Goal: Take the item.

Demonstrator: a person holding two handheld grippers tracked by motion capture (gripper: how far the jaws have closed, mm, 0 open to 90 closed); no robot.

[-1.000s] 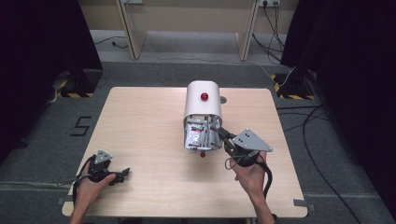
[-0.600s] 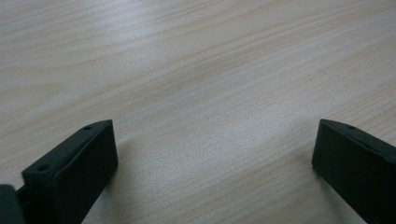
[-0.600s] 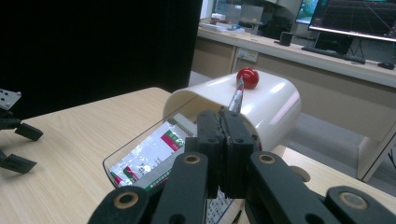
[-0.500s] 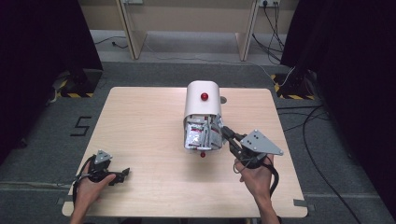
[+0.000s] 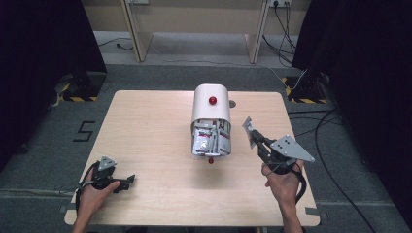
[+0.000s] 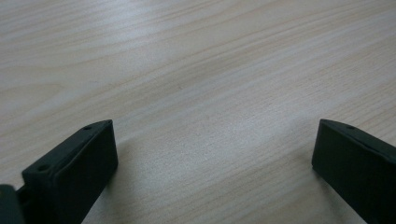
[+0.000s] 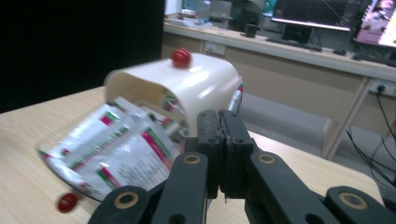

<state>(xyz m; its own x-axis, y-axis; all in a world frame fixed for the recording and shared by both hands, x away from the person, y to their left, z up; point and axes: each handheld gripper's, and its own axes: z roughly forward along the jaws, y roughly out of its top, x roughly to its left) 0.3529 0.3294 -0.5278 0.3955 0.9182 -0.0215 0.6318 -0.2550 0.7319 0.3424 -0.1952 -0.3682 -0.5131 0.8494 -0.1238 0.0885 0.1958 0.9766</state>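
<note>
A white dome-shaped box [image 5: 211,104] with a red knob [image 5: 212,100] on top lies in the middle of the table, its front open toward me. Several red-and-white sachets [image 5: 211,140] fill its mouth and spill onto the lowered clear flap, which carries a second red knob [image 5: 211,160]. My right gripper [image 5: 254,138] hangs just right of the box, shut on one sachet [image 5: 248,127] that sticks up from the jaws. In the right gripper view the gripper [image 7: 223,154] is shut, the sachet's edge [image 7: 236,100] shows above it, and the box [image 7: 196,85] lies behind. My left gripper [image 5: 129,180] rests open at the front left.
The wooden table [image 5: 145,136] shows bare wood around the left gripper [image 6: 215,154], whose jaws stand wide apart over it. A small round hole [image 5: 232,103] sits in the tabletop behind the box. Desk legs and cables lie on the floor beyond the table.
My right gripper has drawn back to the right from the box's mouth, carrying one sachet out with it. The left gripper has stayed put.
</note>
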